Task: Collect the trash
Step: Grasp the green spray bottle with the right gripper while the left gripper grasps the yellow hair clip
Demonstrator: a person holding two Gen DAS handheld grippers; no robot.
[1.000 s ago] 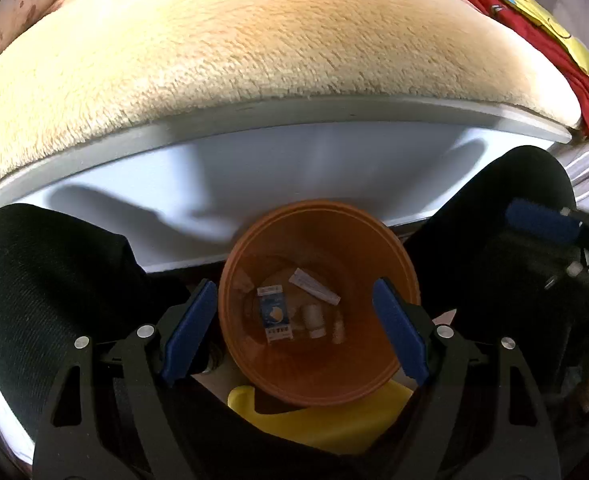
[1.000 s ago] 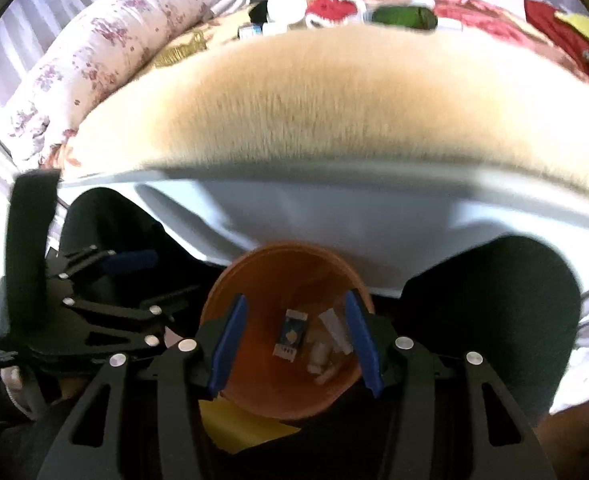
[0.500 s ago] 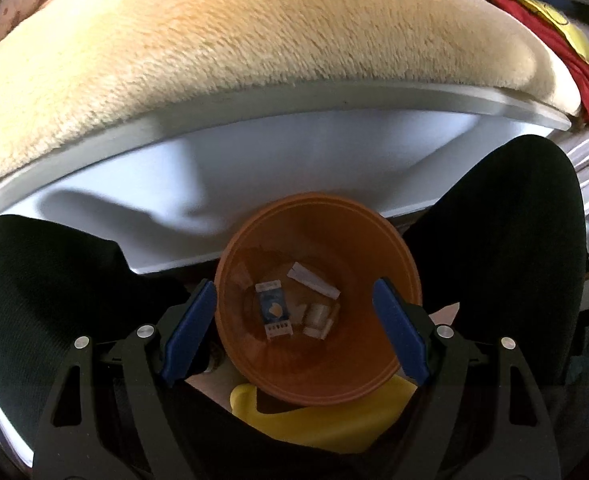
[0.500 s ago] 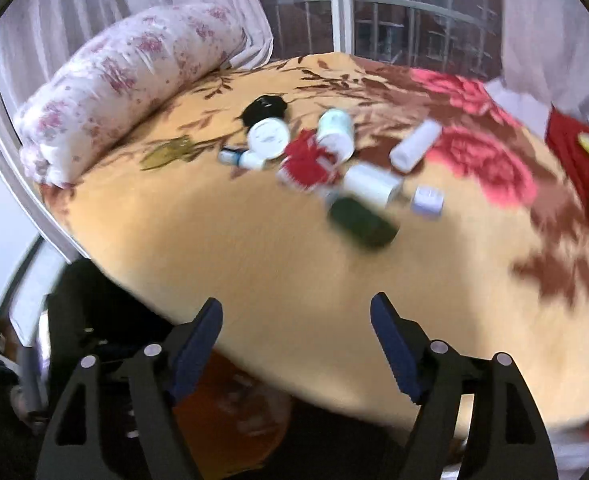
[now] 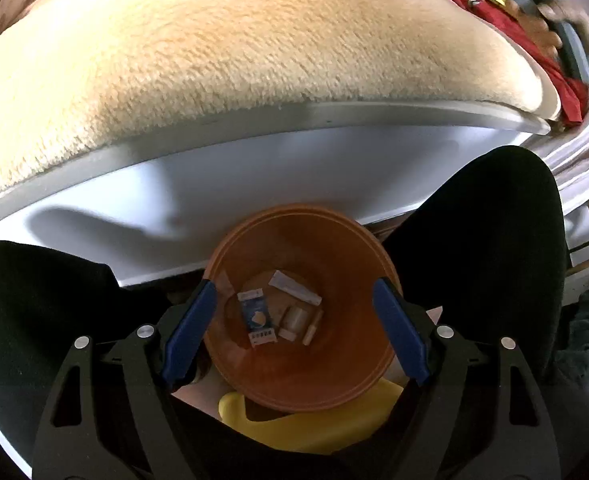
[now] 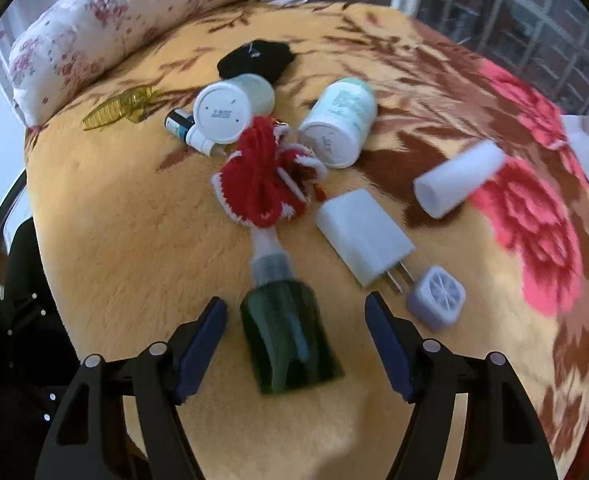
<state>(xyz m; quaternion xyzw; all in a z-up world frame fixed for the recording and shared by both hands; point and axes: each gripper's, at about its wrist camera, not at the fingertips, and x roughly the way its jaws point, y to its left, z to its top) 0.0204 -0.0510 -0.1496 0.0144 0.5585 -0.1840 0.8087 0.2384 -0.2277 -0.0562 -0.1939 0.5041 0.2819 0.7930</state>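
Right gripper (image 6: 296, 338) spread wide over the yellow floral fleece blanket (image 6: 134, 248), blue pads either side of a dark green plastic bottle (image 6: 288, 340), touching neither. Lying flat near the blanket's near edge, long axis running away from the camera, clear cap (image 6: 269, 264) pointing toward the red and white knitted piece (image 6: 260, 184). White wall charger (image 6: 364, 238) just beside. Left gripper (image 5: 294, 328) wide apart too, above a round orange plastic bin (image 5: 302, 372) holding small packets (image 5: 257, 314).

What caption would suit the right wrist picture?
Open right gripper poised over a dark green bottle among clutter on a floral blanket.
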